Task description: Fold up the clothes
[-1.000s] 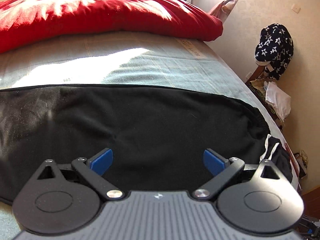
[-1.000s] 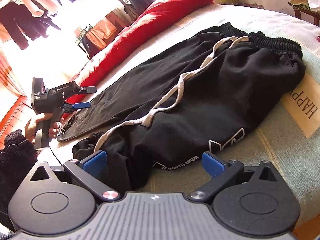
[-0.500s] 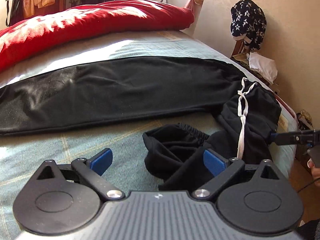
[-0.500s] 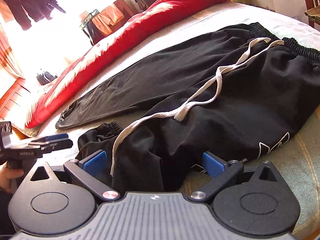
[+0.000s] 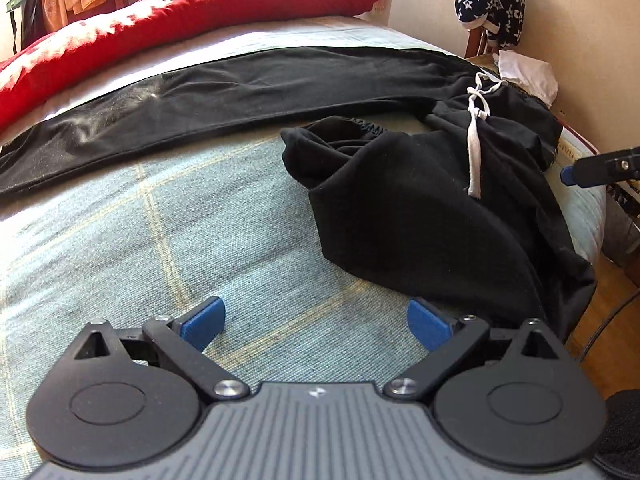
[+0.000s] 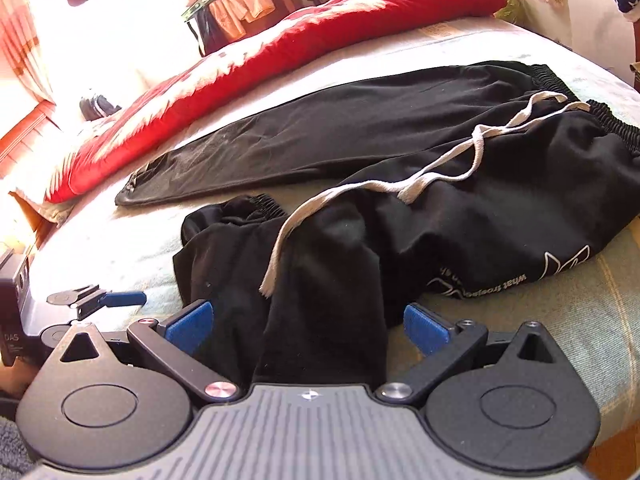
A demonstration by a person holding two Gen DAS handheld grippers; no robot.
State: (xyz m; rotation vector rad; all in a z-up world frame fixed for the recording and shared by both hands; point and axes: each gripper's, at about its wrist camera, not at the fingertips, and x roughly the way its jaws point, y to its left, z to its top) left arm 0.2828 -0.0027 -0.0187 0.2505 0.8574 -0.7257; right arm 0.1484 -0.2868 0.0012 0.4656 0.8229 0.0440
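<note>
Hovering, left gripper (image 5: 316, 322) gapes over bedspread (image 5: 180, 240); right gripper (image 6: 308, 326) gapes, black sweatpants (image 6: 400, 208) bunched between its jaws.

The trousers (image 5: 420, 208) lie across the bed (image 5: 160, 240), waistband toward the right end. One leg (image 5: 240, 92) stretches flat along the far side, toward the left end; the other leg (image 6: 280, 272) is bunched on the near side, its cuff (image 6: 256, 204) lying on the cover between the two. The drawstring (image 6: 400, 188) trails over the bunched leg from the waistband. Behind the straight leg, a duvet (image 5: 180, 20) runs along the back of the bed. The left gripper (image 5: 316, 320) hangs over bare cover, left of the bunched leg; the right gripper (image 6: 308, 326) sits at the near edge with cloth between its spread fingers, perhaps touching it.
</note>
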